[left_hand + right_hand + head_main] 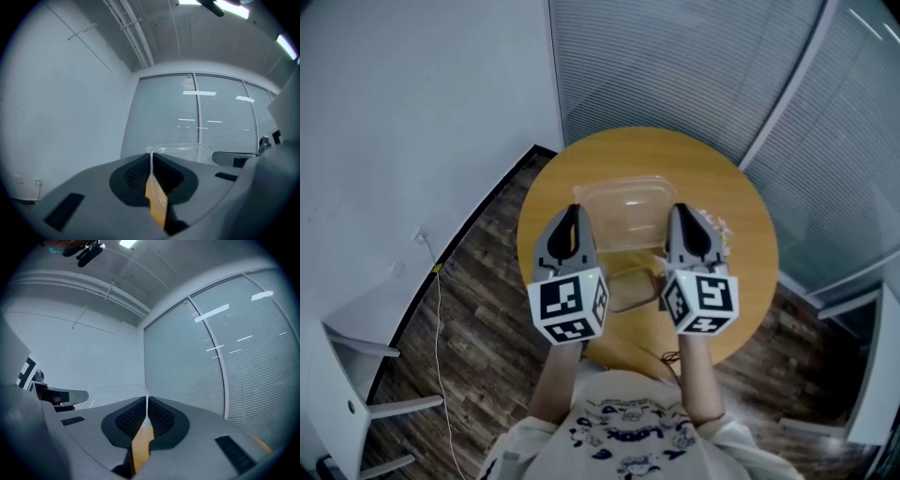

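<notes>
Over a round wooden table (741, 216), both grippers hold a clear plastic container (623, 208) between them. My left gripper (573, 214) is shut on the container's left edge, and my right gripper (680, 212) is shut on its right edge. In the left gripper view the jaws (151, 158) meet on a thin clear edge, and the container's rounded rim (185, 147) shows beyond them. In the right gripper view the gripper (146, 403) pinches the same kind of thin clear edge. The tabletop shows as a tan strip through the plastic.
A small pale object (720, 230) lies on the table just right of my right gripper. Glass walls with blinds (694, 66) curve behind the table. A cable (441, 309) trails over the dark wood floor at left, near white furniture (347, 375).
</notes>
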Tool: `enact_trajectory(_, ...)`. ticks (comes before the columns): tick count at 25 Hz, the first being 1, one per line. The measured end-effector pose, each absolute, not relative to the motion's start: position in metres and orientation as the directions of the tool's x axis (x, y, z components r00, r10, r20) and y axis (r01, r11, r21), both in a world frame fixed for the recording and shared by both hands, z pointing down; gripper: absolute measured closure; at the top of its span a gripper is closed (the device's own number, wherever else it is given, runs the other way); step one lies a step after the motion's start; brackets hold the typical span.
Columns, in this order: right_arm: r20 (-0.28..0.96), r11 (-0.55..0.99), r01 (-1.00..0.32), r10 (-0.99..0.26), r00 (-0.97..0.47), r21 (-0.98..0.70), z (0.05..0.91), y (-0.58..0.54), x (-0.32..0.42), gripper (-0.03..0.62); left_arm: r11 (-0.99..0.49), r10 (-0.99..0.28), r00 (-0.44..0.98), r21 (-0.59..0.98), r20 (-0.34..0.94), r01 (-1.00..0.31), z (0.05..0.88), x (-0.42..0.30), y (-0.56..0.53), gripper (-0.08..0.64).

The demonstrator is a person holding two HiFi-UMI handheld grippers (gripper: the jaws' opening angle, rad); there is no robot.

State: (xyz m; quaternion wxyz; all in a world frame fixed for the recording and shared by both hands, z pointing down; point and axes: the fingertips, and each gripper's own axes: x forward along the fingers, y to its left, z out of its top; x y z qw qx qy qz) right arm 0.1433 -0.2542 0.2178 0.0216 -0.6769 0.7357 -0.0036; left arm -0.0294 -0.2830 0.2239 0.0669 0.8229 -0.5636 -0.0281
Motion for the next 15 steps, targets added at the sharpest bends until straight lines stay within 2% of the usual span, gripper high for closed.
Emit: enact_trajectory(15,-0.092,0.069,-0.997,-0.994,-0.066,-0.031,0.192,-0.246,0.145,0.583,-0.373,-0.928,0.372,0.125,-0.033,-0.919,0.195,-0.027,-0.277,0.543)
